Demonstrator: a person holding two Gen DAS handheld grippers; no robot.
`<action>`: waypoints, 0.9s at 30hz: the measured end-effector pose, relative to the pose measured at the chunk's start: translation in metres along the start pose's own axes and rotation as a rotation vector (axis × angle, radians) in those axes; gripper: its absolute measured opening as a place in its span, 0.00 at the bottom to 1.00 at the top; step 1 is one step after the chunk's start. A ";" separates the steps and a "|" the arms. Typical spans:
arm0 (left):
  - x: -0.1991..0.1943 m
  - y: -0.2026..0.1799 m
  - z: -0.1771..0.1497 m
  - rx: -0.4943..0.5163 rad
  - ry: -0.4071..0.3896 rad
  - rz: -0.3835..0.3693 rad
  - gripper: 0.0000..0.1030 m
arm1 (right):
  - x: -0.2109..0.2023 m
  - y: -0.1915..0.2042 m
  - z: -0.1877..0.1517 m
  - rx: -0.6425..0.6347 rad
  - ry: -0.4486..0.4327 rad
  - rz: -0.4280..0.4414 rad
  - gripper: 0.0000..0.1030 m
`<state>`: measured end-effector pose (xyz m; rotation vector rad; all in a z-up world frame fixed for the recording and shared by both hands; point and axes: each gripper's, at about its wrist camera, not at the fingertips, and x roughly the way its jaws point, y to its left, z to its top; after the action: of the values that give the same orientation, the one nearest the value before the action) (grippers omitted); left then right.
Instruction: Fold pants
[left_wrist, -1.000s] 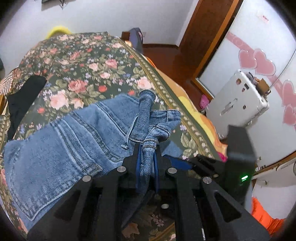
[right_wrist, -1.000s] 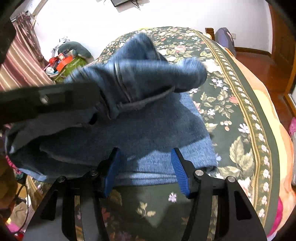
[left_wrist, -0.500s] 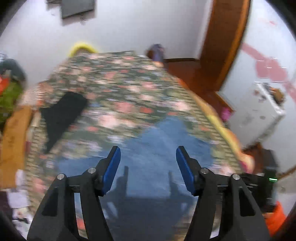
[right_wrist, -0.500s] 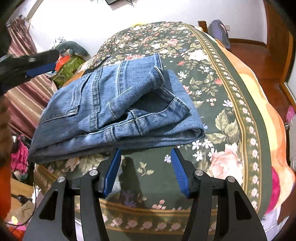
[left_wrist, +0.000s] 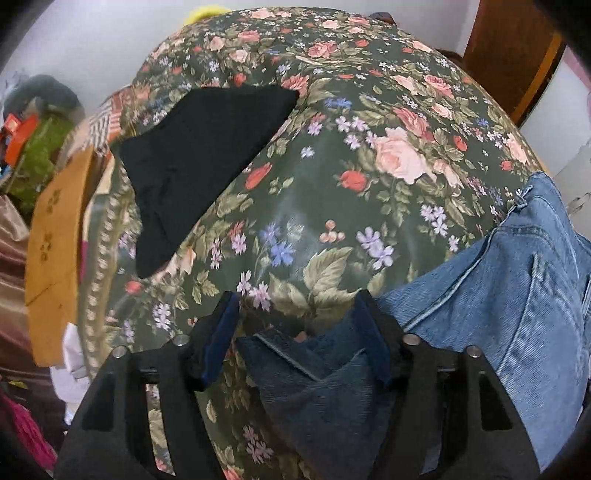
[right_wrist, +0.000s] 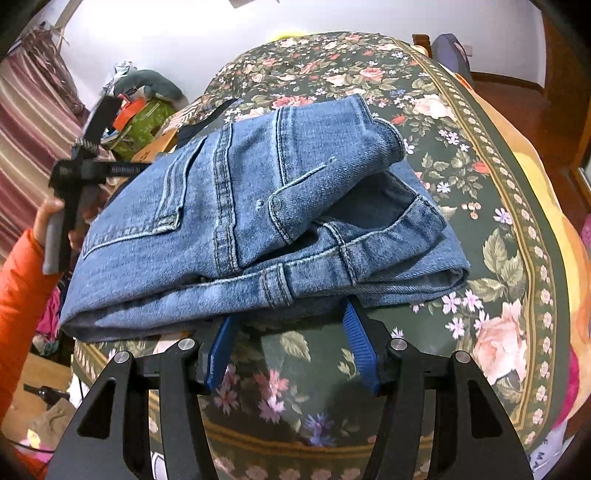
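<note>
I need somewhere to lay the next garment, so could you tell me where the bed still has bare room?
The widest bare patch of the floral bedspread lies between the black garment and the folded jeans, reaching toward the far end. A narrower strip runs beside the jeans along the patterned border. The near corner under the jeans is crowded.

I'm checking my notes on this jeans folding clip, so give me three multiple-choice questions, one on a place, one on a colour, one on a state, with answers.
1. Where do the jeans lie?
A. on the floor
B. on the floral bedspread
C. on a chair

2. What colour is the cloth lying apart from the jeans?
A. black
B. white
C. yellow

3. How are the jeans?
A. spread flat at full length
B. hanging from a gripper
C. folded into a bundle

Answers: 1 B, the flowered cover shows all round them. 2 A, a black piece lies on the bedspread in the left wrist view. 3 C, layers lie stacked, waistband on the near edge.
</note>
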<state>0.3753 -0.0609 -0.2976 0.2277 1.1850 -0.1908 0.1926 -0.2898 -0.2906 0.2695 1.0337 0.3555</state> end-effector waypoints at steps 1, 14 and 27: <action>0.000 0.006 -0.002 -0.012 -0.009 -0.009 0.72 | 0.001 0.000 0.002 0.004 0.003 -0.002 0.53; -0.042 0.045 -0.099 -0.097 -0.070 -0.047 0.73 | 0.026 0.011 0.053 -0.047 -0.037 -0.127 0.52; -0.101 -0.026 -0.133 -0.031 -0.161 -0.061 0.71 | -0.038 0.014 0.035 -0.107 -0.113 -0.192 0.53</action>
<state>0.2124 -0.0466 -0.2534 0.1463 1.0349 -0.2401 0.2035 -0.2944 -0.2382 0.0918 0.9179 0.2188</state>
